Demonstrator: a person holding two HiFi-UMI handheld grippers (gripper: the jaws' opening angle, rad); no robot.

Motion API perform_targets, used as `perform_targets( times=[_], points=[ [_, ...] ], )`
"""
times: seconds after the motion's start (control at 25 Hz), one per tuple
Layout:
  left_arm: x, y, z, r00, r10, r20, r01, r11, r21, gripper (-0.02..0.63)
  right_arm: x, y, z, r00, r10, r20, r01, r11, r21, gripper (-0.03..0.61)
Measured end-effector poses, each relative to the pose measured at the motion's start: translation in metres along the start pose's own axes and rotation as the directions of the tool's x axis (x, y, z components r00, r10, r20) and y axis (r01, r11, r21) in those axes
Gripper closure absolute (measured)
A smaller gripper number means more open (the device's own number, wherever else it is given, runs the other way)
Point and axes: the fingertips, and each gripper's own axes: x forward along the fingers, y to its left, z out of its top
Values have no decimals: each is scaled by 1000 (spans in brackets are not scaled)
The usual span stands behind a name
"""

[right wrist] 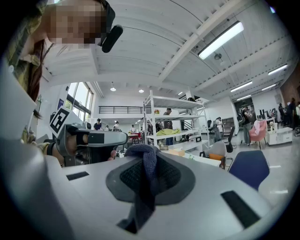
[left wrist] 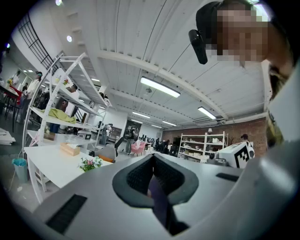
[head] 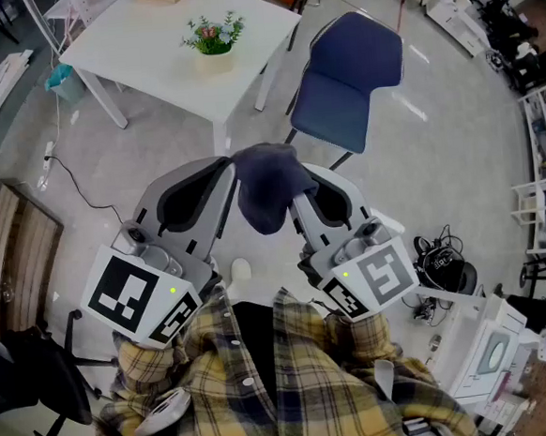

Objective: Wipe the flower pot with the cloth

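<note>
Standing off from the work; both claws carried level, tips close together.

- Left claw (head: 224,169): jaws closed down narrow, a thin fold of the cloth (head: 266,196) nipped between the pads.
- Right claw (head: 298,180): also clamped on the cloth, which bunches up over its tips and trails back down the slot.
- Cloth: dark blue, soft, with a fine knit or waffle weave (clearest in the right gripper view). It hangs as a slack hood between the two claws.
- Flower pot (head: 215,61): upright on the white tabletop (head: 137,46), well apart from both claws, beyond them and a little to the left. The left claw is on the nearer side; in its own view the pot sits low and left of the jaws.
- Pot looks squat, pale cream and smooth-walled, topped by a small spray of pink and white flowers with green leaves. Whether the wall is round or squared I cannot tell from here.
- Tabletop: smooth, matt. A blue padded chair (head: 348,73) stands just right of it.

Judgement: wiping not begun. The coming move is an approach forward and slightly left, cloth leading, to meet the pot's side wall below the foliage.
</note>
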Motion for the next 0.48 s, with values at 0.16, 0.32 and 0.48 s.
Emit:
perform_targets(
  times=[0.16, 0.32, 0.48],
  points=[
    [2, -8, -1, 1000, 5, 1, -5, 1000, 2, 606, -7, -2, 0, 1000, 3, 2, -3, 1000, -1, 561],
    [3, -9, -2, 1000, 18, 1, -18, 1000, 5, 606, -9, -5, -3, 1000, 5, -10, -5, 1000, -2, 561],
    [2, -11, -4, 999, 39, 9, -39, 999, 4, 606, -15, -6, -7, 1000, 14, -16, -14, 1000, -1, 561]
  ],
)
